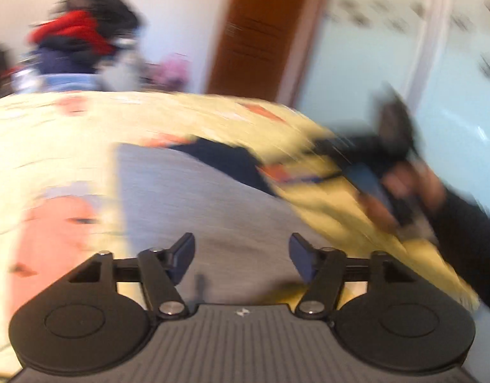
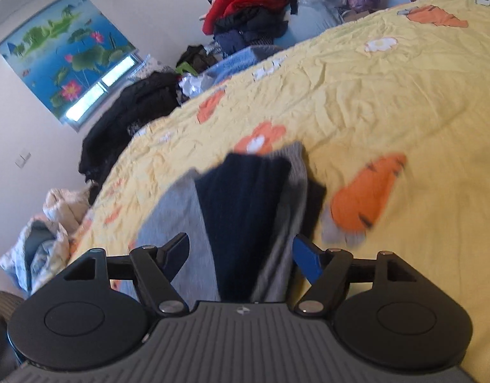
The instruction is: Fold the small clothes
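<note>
Our two grippers over the grey-and-navy garment [image 2: 245,210].
Our left gripper [image 1: 241,255] and right gripper [image 2: 241,255] both gape wide, holding nothing, above the yellow bedsheet [image 2: 388,102].

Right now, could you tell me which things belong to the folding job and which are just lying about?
Job:
grey and navy garment
left gripper, jaws open
right gripper, jaws open
yellow bedsheet

Lying about:
clothes pile
black jacket
lotus blind
</note>
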Demonstrator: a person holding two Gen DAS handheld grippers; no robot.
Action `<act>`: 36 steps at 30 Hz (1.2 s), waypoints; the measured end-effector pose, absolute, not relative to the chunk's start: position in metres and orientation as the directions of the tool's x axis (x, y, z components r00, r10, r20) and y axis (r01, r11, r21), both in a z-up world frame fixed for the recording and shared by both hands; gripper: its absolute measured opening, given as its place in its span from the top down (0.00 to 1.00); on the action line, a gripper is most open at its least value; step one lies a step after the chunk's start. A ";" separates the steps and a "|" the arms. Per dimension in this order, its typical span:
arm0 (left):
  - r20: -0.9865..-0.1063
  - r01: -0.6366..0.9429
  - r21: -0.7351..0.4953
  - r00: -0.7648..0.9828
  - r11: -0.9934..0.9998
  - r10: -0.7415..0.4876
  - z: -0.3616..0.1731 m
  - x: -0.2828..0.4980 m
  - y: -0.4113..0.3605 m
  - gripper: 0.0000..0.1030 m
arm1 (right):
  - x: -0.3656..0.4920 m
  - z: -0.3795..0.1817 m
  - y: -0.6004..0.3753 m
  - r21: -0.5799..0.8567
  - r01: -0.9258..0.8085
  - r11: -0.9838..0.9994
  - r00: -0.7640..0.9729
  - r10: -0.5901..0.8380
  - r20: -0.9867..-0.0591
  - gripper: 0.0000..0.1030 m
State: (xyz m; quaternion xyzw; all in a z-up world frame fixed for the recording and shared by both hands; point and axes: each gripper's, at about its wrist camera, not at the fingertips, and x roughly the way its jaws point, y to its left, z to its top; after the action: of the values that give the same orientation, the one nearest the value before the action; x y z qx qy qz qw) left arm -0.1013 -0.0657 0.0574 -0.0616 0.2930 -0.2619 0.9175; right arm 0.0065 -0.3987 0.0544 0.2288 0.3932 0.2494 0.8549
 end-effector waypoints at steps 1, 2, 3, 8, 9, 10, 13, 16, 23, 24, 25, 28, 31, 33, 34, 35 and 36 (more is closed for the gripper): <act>-0.512 0.392 -0.289 0.708 0.873 -0.487 0.056 -0.092 -0.053 0.31 | 0.000 0.052 -0.398 0.585 -0.244 0.773 0.560 0.605 -0.566 0.27; -0.529 0.342 -0.303 0.716 0.890 -0.455 0.052 -0.081 -0.045 0.31 | -0.006 0.050 -0.396 0.577 -0.240 0.781 0.555 0.598 -0.578 0.27; -0.548 0.299 -0.319 0.716 0.900 -0.432 0.046 -0.071 -0.040 0.31 | -0.010 0.048 -0.391 0.560 -0.243 0.792 0.552 0.587 -0.592 0.27; -0.642 0.207 -0.360 0.653 0.910 -0.403 0.018 -0.039 -0.040 0.32 | -0.026 0.045 -0.375 0.522 -0.269 0.809 0.523 0.578 -0.627 0.40; -0.650 0.219 -0.351 0.643 0.911 -0.405 0.016 -0.037 -0.048 0.32 | -0.029 0.046 -0.372 0.511 -0.275 0.814 0.520 0.573 -0.633 0.40; -0.660 0.229 -0.341 0.632 0.912 -0.406 0.014 -0.038 -0.053 0.31 | -0.032 0.046 -0.371 0.510 -0.282 0.813 0.517 0.577 -0.633 0.41; -0.687 0.234 -0.310 0.615 0.922 -0.387 0.011 -0.038 -0.063 0.31 | -0.037 0.042 -0.369 0.480 -0.300 0.825 0.508 0.563 -0.652 0.58; -0.695 0.233 -0.295 0.613 0.927 -0.376 0.010 -0.034 -0.072 0.31 | -0.036 0.040 -0.377 0.497 -0.285 0.820 0.508 0.569 -0.647 0.74; -0.697 0.237 -0.288 0.612 0.928 -0.373 0.011 -0.032 -0.074 0.28 | -0.041 0.026 -0.399 0.568 -0.229 0.790 0.510 0.595 -0.622 0.81; -0.698 0.240 -0.282 0.612 0.929 -0.371 0.011 -0.032 -0.075 0.28 | -0.040 0.025 -0.400 0.579 -0.220 0.785 0.508 0.599 -0.619 0.79; -0.700 0.243 -0.280 0.610 0.929 -0.371 0.011 -0.032 -0.075 0.28 | -0.039 0.026 -0.400 0.589 -0.209 0.781 0.506 0.602 -0.618 0.77; -0.703 0.238 -0.296 0.601 0.925 -0.380 0.012 -0.032 -0.070 0.28 | -0.036 0.033 -0.401 0.603 -0.185 0.776 0.508 0.600 -0.618 0.43; -0.709 0.231 -0.301 0.594 0.925 -0.380 0.014 -0.032 -0.065 0.28 | -0.031 0.042 -0.408 0.632 -0.194 0.750 0.545 0.618 -0.566 0.38; -0.709 0.223 -0.308 0.595 0.925 -0.379 0.016 -0.031 -0.059 0.28 | -0.024 0.043 -0.410 0.636 -0.186 0.748 0.559 0.614 -0.558 0.34; -0.707 0.221 -0.313 0.596 0.924 -0.382 0.018 -0.031 -0.056 0.28 | -0.019 0.042 -0.409 0.626 -0.184 0.758 0.562 0.604 -0.566 0.34; -0.704 0.217 -0.315 0.600 0.924 -0.380 0.020 -0.030 -0.052 0.28 | -0.014 0.041 -0.408 0.617 -0.181 0.766 0.562 0.595 -0.574 0.33; -0.699 0.209 -0.319 0.607 0.924 -0.378 0.023 -0.029 -0.047 0.28 | -0.008 0.038 -0.409 0.615 -0.173 0.769 0.561 0.590 -0.580 0.32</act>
State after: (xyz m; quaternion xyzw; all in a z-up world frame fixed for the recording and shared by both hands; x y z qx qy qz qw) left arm -0.0289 -0.0469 0.0228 -0.1031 0.4113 -0.1648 0.8905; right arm -0.0079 -0.4093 0.0376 0.2540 0.4106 0.2257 0.8462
